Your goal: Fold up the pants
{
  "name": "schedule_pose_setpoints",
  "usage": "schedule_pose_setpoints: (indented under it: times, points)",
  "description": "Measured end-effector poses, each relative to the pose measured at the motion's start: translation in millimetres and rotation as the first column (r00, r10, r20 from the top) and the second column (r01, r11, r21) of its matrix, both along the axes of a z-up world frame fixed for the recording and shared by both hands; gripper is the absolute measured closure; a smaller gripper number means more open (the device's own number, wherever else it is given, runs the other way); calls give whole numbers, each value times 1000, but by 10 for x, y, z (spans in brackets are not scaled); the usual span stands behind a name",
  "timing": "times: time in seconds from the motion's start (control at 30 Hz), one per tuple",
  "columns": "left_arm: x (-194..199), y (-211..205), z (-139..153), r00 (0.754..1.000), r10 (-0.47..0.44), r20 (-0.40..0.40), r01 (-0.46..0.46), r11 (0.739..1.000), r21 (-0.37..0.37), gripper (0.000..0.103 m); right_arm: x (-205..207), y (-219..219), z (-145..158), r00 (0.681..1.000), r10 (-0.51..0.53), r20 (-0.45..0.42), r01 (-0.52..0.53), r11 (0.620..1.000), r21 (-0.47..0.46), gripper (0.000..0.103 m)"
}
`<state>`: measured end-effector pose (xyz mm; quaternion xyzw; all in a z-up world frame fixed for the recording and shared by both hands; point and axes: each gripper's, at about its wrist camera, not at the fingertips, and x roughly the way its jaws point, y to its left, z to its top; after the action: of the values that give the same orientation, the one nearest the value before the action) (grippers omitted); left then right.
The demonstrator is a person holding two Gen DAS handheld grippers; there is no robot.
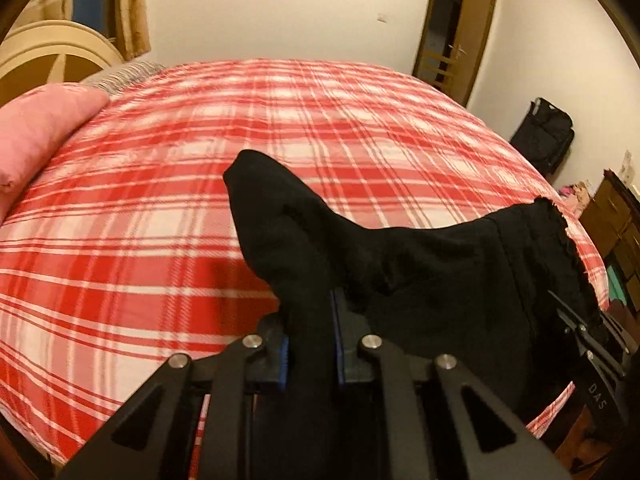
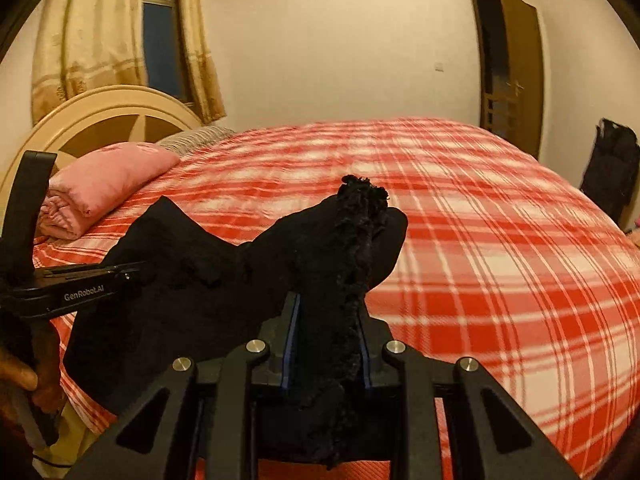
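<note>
Pants (image 1: 420, 264): matt black cloth, frayed lace-like edge. Bed cover (image 1: 160, 208): woven plaid cloth. Left gripper (image 1: 310, 344): matt black plastic w/ shiny metal pins.

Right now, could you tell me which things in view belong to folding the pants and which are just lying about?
For the job:
- black pants, held up over the bed
- left gripper, shut on the pants
- right gripper, shut on the pants
- bed, plaid cover

Just lying about:
- pink pillow
- black bag by the wall
- curtains
- door
</note>
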<state>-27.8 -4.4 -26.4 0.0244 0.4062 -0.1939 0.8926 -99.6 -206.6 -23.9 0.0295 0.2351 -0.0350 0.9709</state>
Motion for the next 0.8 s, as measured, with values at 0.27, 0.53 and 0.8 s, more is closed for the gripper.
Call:
schedule_pose_setpoints:
  times: [0.27, 0.53, 0.8]
  points:
    - [121, 433, 142, 992, 118, 43, -118, 993, 0, 87, 280, 416, 128, 995, 94, 26, -94, 995, -23, 79]
    - [170, 732, 164, 980, 191, 56, -191, 982, 3, 87, 435, 692, 176, 988, 149, 33, -147, 988, -40, 79]
    - [226, 1004, 162, 968, 246, 55, -246, 969, -6, 87, 628, 917, 184, 978, 204, 32, -202, 978, -50, 80]
